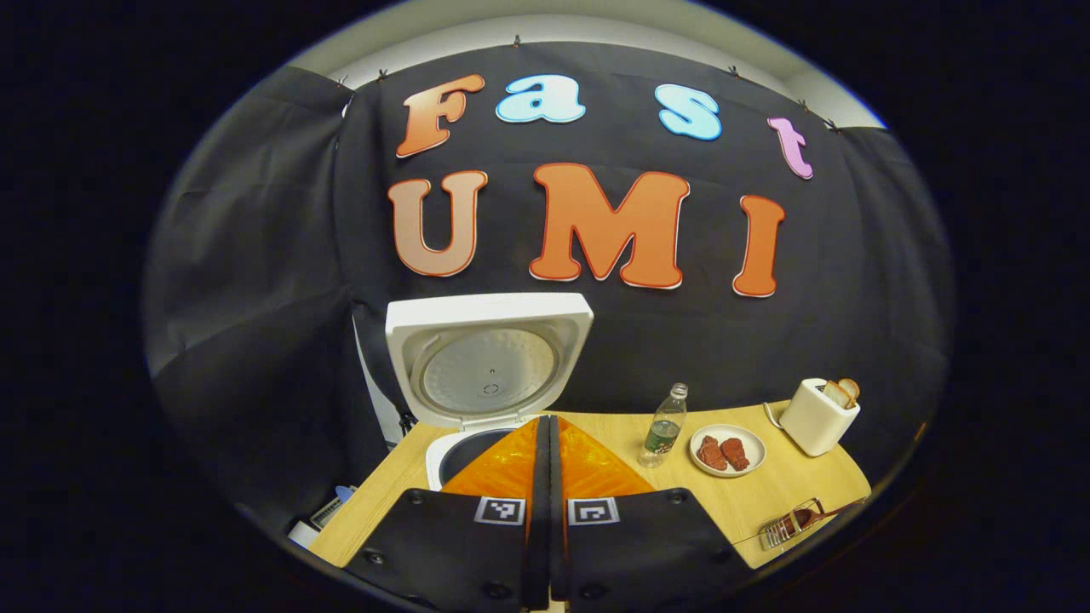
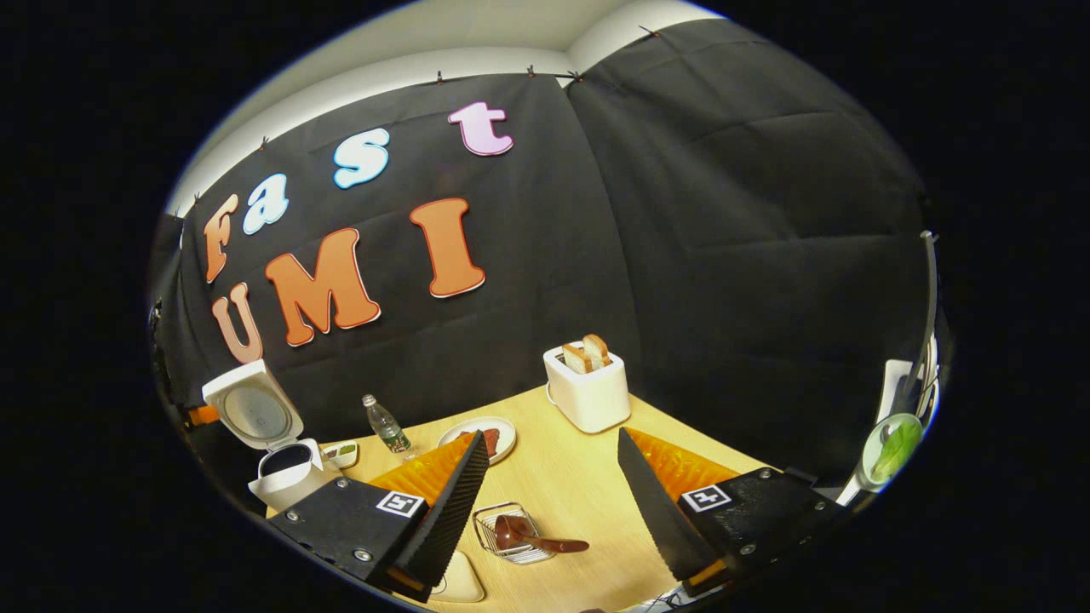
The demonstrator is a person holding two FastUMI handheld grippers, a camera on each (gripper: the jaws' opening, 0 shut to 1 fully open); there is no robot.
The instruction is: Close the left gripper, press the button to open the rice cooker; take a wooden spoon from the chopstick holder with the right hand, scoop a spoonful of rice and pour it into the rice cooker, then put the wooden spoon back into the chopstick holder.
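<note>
left gripper view has the left tongs (image 1: 549, 443) at the bottom, their orange fingers pressed together with nothing between them, tips just over the near rim of the rice cooker (image 1: 477, 426). the cooker is white, its lid standing up open, showing a pale round inner plate, the dark pot below. it sits at the left far part of the worktop (image 1: 766, 502). to the right stand a clear bottle (image 1: 664, 426), a plate of reddish food (image 1: 726, 449) and a white toaster (image 1: 819, 415) holding bread.

right gripper view has the right tongs (image 2: 553, 502) spread wide, holding nothing. between them, near the front edge, lies a wire chopstick holder (image 2: 511, 535) with the brown wooden spoon (image 2: 532, 536) resting in it, handle pointing right. farther back the toaster (image 2: 588, 387) stands near the wall, the open cooker (image 2: 272, 443) at the far left.
</note>
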